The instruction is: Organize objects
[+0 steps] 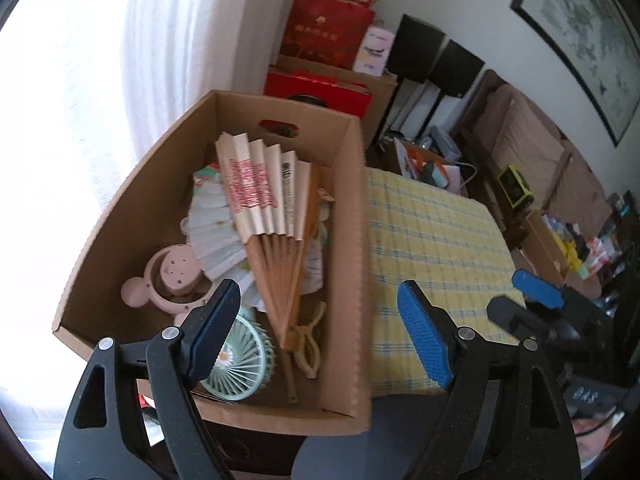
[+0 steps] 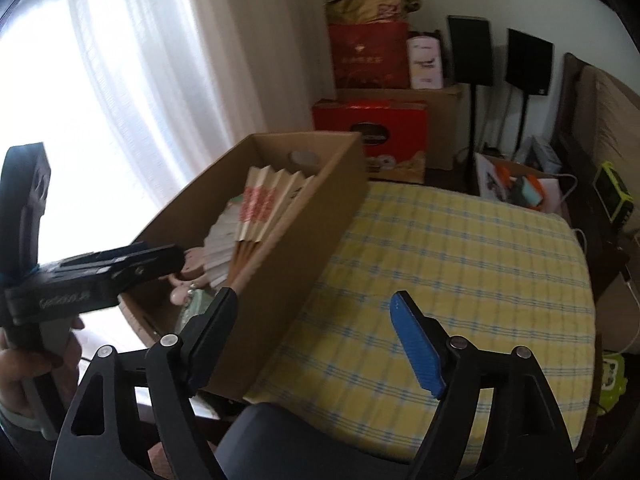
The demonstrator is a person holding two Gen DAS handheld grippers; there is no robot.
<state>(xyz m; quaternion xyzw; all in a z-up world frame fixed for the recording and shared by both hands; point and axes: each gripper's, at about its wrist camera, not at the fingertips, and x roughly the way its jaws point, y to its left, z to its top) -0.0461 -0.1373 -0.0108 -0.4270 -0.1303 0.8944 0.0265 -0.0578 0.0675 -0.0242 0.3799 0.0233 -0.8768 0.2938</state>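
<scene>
An open cardboard box (image 1: pixel 357 240) stands at the left end of a table under a yellow checked cloth (image 1: pixel 432 240). Inside it, a paper folding fan (image 1: pixel 264 196) with red print and bamboo ribs lies spread over a white fan (image 1: pixel 214 224). Beside them are a pink mouse-eared gadget (image 1: pixel 172 276), a mint hand fan (image 1: pixel 244 360) and a cream clip (image 1: pixel 308 344). My left gripper (image 1: pixel 318 285) is open and empty above the box's near corner. My right gripper (image 2: pixel 313 294) is open and empty above the cloth (image 2: pixel 460 272), beside the box (image 2: pixel 304 240). A hand holds the left gripper (image 2: pixel 160 254) over the box.
Red gift boxes (image 2: pixel 370 128) and bags are stacked behind the box, with two black speakers (image 2: pixel 470 50) on stands. White curtains (image 2: pixel 132 80) hang at the left. A brown sofa (image 1: pixel 524 132) and cluttered boxes lie to the right. A dark chair back (image 2: pixel 276 440) is at the near edge.
</scene>
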